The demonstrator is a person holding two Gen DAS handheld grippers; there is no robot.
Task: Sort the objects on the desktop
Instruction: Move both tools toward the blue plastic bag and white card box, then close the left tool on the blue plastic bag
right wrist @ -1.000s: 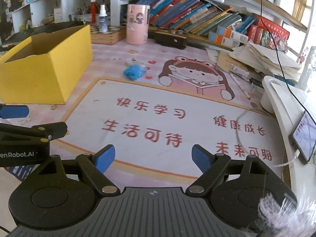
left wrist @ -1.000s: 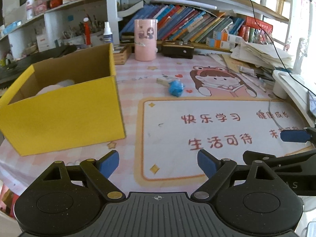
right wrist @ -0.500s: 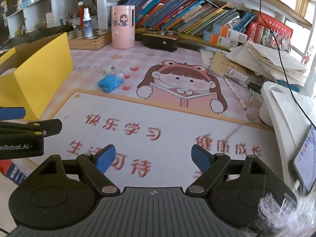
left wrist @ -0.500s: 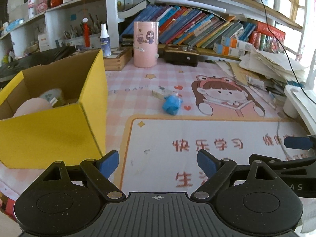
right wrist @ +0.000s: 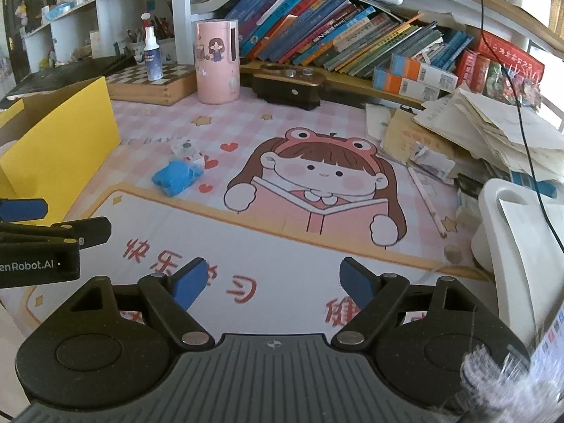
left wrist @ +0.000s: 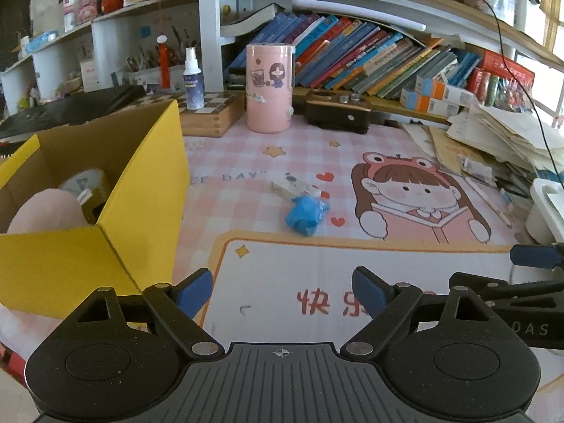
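The left hand-held gripper (left wrist: 282, 290) gapes empty; a blue bundle (left wrist: 306, 213), perhaps cloth, lies beside the yellow box (left wrist: 141, 190).

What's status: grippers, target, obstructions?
Left gripper open, empty. Right gripper open, empty. Blue bundle on mat, beside yellow box. Path clear.

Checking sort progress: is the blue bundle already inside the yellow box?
No, the blue bundle lies on the desk mat, apart from the yellow box.
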